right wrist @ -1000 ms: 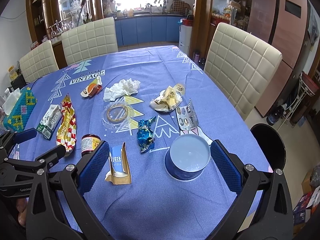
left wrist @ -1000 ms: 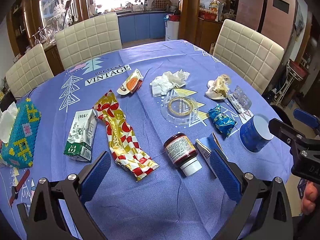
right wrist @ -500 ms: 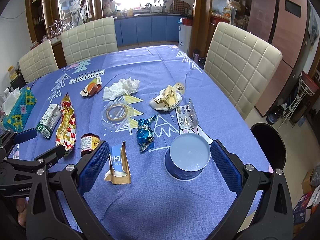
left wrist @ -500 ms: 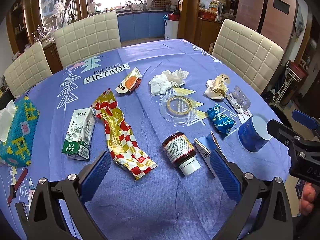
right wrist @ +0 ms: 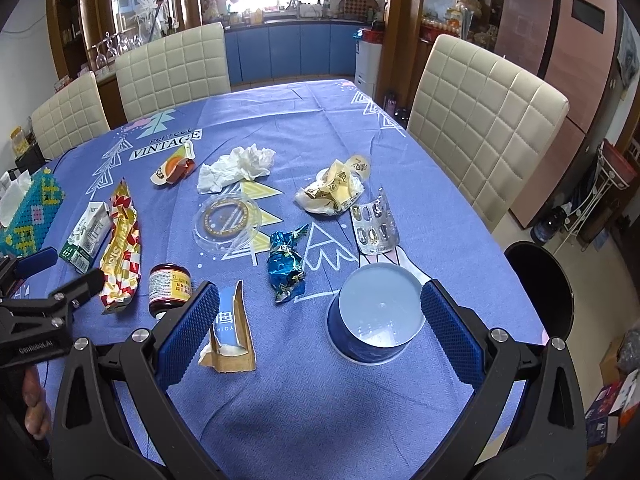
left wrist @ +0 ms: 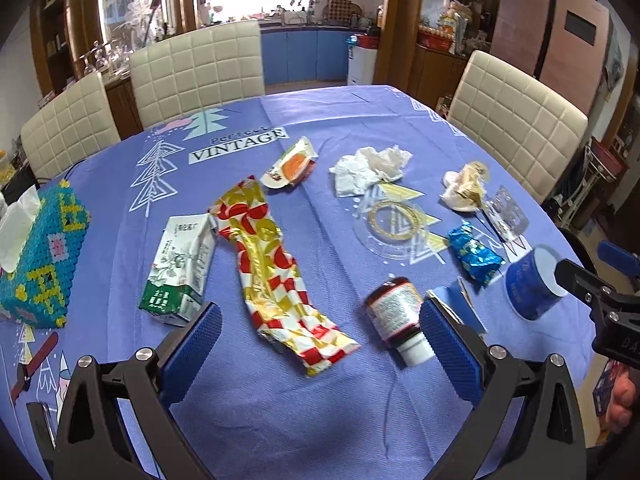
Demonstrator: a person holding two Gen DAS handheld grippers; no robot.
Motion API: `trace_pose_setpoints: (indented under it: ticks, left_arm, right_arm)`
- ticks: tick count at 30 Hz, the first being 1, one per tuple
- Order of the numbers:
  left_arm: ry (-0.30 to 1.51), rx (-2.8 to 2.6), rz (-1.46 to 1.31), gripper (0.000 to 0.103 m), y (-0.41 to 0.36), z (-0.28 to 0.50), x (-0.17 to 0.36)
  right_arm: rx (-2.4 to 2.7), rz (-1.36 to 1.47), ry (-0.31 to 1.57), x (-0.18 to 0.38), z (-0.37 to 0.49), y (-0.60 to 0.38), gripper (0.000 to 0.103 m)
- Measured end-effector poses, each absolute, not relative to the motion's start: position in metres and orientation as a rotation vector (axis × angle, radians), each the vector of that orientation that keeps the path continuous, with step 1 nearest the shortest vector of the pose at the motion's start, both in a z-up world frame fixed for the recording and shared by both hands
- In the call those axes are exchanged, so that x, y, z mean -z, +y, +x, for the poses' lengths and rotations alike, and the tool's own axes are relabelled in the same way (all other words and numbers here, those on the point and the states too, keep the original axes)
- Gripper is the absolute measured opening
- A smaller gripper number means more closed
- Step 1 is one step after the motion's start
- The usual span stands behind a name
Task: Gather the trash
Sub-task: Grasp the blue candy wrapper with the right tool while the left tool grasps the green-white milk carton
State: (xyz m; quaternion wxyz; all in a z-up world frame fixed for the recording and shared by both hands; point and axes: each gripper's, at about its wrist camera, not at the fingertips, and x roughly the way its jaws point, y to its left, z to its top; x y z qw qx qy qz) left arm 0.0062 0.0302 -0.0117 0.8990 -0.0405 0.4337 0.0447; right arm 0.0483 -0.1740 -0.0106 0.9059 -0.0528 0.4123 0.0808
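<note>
Trash lies scattered on the purple tablecloth (left wrist: 320,408). My left gripper (left wrist: 318,336) is open above the near end of a red-and-gold foil wrapper (left wrist: 276,276), with a small brown jar (left wrist: 398,318) on its side by the right finger and a green-white carton (left wrist: 180,268) to the left. My right gripper (right wrist: 320,320) is open; an upturned blue cup (right wrist: 376,316) sits just inside its right finger and a torn blue cardboard piece (right wrist: 230,330) inside its left finger. Beyond lie a blue foil wrapper (right wrist: 286,266), a pill blister pack (right wrist: 374,226), a clear lid (right wrist: 226,220) and crumpled tissue (right wrist: 238,166).
A beaded tissue box (left wrist: 38,256) stands at the table's left edge. Cream padded chairs (right wrist: 482,120) ring the table. A black round stool (right wrist: 540,284) stands by the right edge. A small orange packet (left wrist: 290,164) and crumpled gold wrappers (right wrist: 332,192) lie further back.
The left wrist view has shifted right, so the trash sits further left in it and the foil wrapper is now between the fingers. The right gripper has barely moved.
</note>
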Motion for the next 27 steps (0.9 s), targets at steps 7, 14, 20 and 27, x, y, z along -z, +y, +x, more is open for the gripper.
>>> trace_pose_setpoints:
  ticks: [7, 14, 20, 27]
  left_arm:
    - [0.884, -0.204, -0.037, 0.097, 0.06, 0.011, 0.025]
    - [0.897, -0.282, -0.006, 0.097, 0.099, 0.017, 0.04]
    - [0.945, -0.307, -0.016, 0.097, 0.123, 0.029, 0.058]
    - [0.994, -0.275, -0.016, 0.097, 0.135, 0.046, 0.077]
  right_arm:
    - [-0.179, -0.16, 0.827, 0.022, 0.053, -0.161, 0.099]
    - [-0.264, -0.206, 0.809, 0.03, 0.057, -0.135, 0.099]
    - [-0.295, -0.26, 0.824, 0.041, 0.064, -0.109, 0.099]
    - [-0.243, -0.287, 0.845, 0.05, 0.083, -0.102, 0.099]
